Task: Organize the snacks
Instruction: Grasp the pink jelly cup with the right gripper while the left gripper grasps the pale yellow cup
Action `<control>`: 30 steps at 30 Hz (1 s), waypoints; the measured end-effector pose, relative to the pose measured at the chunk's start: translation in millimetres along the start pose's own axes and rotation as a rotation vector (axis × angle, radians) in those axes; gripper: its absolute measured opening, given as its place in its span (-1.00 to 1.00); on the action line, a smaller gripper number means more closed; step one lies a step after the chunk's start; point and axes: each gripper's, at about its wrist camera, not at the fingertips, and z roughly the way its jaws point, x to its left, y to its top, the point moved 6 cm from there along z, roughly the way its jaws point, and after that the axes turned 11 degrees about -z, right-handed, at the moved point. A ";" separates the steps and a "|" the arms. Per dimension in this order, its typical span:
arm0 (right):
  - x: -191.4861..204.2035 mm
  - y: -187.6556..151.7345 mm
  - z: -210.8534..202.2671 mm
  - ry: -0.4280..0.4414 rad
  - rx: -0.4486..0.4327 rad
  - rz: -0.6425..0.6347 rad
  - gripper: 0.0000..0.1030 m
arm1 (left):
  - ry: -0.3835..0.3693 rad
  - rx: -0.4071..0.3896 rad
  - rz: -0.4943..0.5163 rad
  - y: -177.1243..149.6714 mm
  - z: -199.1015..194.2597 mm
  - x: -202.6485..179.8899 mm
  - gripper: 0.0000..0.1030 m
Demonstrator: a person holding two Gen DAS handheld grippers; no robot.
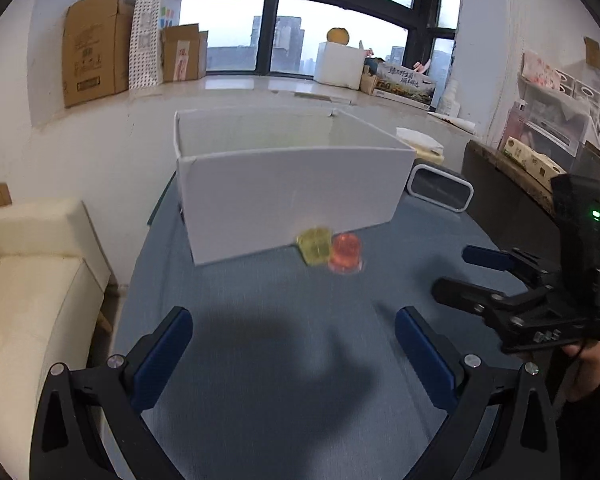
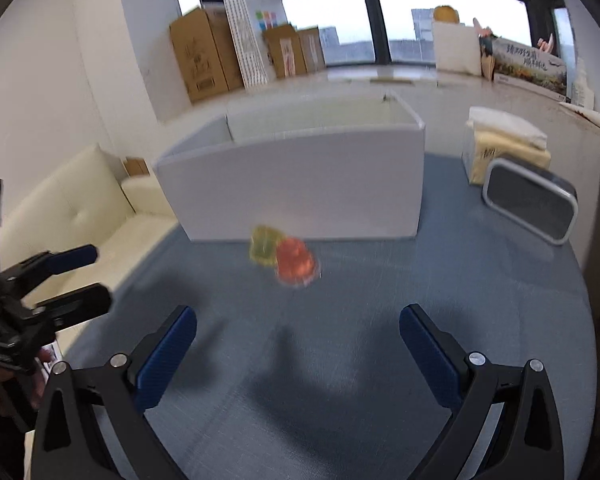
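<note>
Two small jelly cups lie side by side on the blue-grey table, just in front of a white open box (image 1: 292, 196) (image 2: 300, 184). The yellow cup (image 1: 314, 246) (image 2: 263, 246) is on the left and the orange-red cup (image 1: 345, 254) (image 2: 295, 265) touches it on the right. My left gripper (image 1: 294, 322) is open and empty, some way short of the cups. My right gripper (image 2: 298, 322) is also open and empty, at a similar distance. Each gripper shows in the other's view: the right gripper (image 1: 454, 274) at the right edge, the left gripper (image 2: 94, 276) at the left edge.
A white-framed dark device (image 1: 440, 192) (image 2: 530, 208) stands right of the box. A cream sofa (image 1: 28, 280) (image 2: 72, 216) lies beyond the table's left edge. Cardboard boxes (image 1: 94, 44) (image 2: 204, 52) line the window ledge. A dark shelf (image 1: 512, 196) stands at right.
</note>
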 end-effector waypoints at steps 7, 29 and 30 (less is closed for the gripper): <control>-1.1 13.7 46.3 0.022 0.065 -0.079 1.00 | 0.010 0.010 -0.020 -10.4 -4.2 8.2 1.00; 10.4 19.7 98.0 0.027 0.177 -0.245 -0.11 | 0.025 0.052 -0.025 -14.4 13.4 12.1 1.00; 10.4 19.1 94.6 0.028 0.172 -0.246 -0.12 | 0.022 0.053 -0.021 -13.5 15.1 9.9 1.00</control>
